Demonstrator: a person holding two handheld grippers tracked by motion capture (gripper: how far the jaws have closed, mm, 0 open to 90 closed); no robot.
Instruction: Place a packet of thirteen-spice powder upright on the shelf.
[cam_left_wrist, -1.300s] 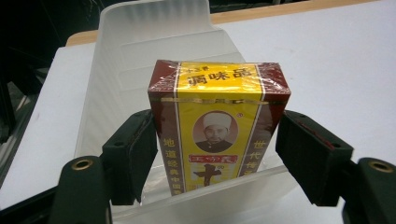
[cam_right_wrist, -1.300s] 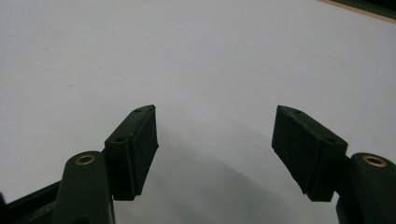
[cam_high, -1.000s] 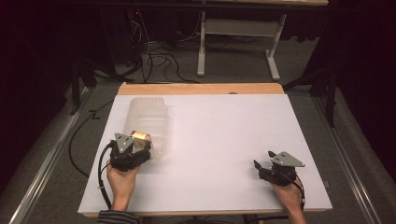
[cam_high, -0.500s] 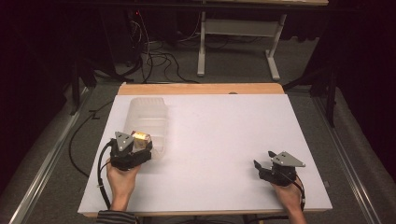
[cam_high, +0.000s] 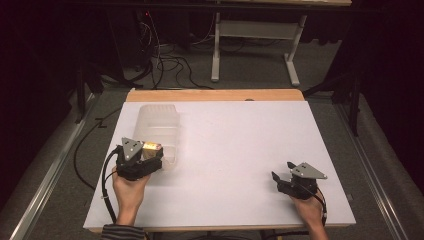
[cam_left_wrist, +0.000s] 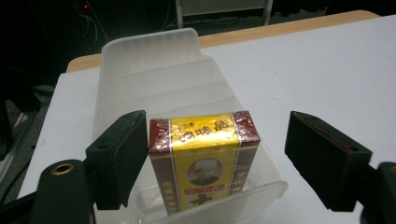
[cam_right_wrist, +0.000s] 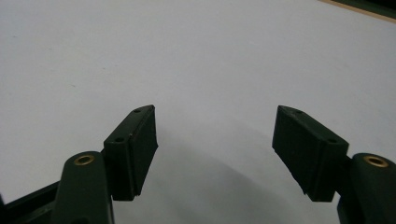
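Now I'm holding my left gripper (cam_left_wrist: 212, 154) wide around the box (cam_left_wrist: 204, 158) in the clear tray (cam_left_wrist: 154, 60) (desk's left edge); my right gripper (cam_right_wrist: 215, 154) is gaping too.

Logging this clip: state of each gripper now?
Left gripper: open, jaws astride the gold-and-red box in the clear bin.
Right gripper: open, holding nothing.

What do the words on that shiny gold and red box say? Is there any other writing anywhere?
Gold and red box, top face: a row of dark characters, too blurred to read.
Box front: a round portrait, with characters beside and below it, also too small and blurred to read.
Clear plastic tray holding the box: no writing.
White table: no writing.
Left claw and right claw: no writing.
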